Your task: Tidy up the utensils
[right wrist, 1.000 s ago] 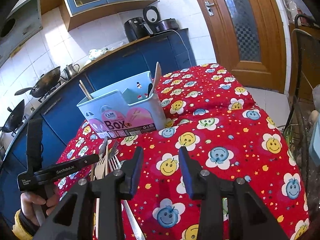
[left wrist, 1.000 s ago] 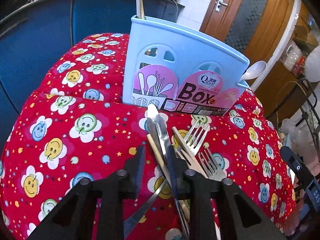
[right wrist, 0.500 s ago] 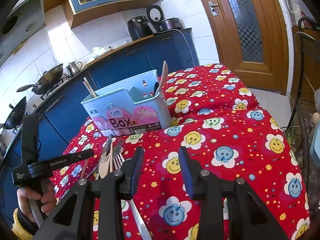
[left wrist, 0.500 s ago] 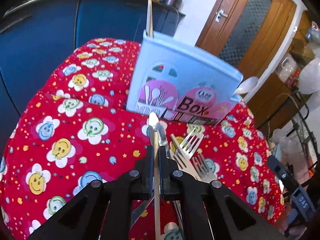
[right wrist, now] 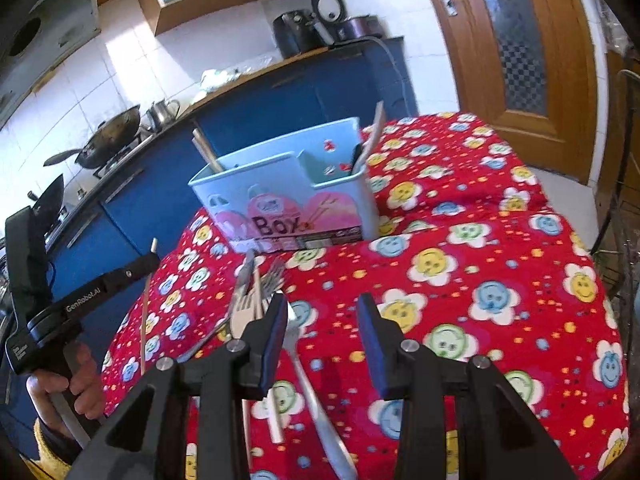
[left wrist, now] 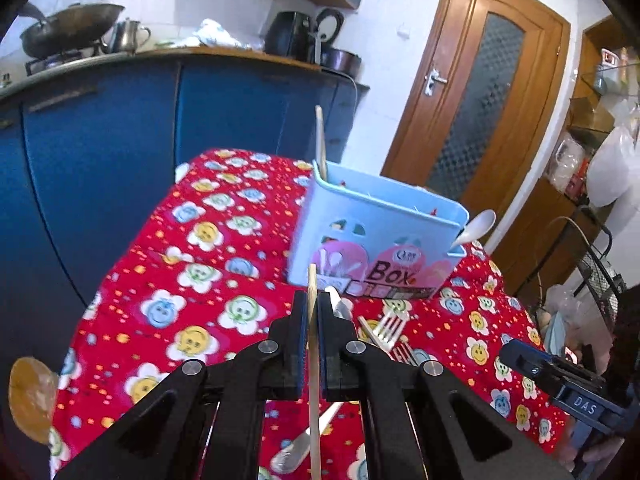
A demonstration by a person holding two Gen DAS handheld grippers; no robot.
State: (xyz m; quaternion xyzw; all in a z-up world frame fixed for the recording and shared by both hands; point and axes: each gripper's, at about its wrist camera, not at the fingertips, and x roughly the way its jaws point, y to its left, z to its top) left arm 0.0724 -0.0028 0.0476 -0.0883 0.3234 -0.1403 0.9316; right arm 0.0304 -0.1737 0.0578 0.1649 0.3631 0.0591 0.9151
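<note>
My left gripper is shut on a wooden chopstick and holds it upright above the table; it also shows in the right wrist view. A light blue utensil box stands ahead of it, with a chopstick in its left end and a white spoon at its right end. Forks and a knife lie in a pile on the red cloth in front of the box. My right gripper is open and empty above the pile.
The table has a red smiley-flower cloth. Blue cabinets stand behind and to the left. A wooden door is at the back right. A wire rack stands off the table's right edge.
My left gripper closed on the chopstick and lifted it off the pile, tilting up. The right gripper stayed open and drew a little closer to the pile.
</note>
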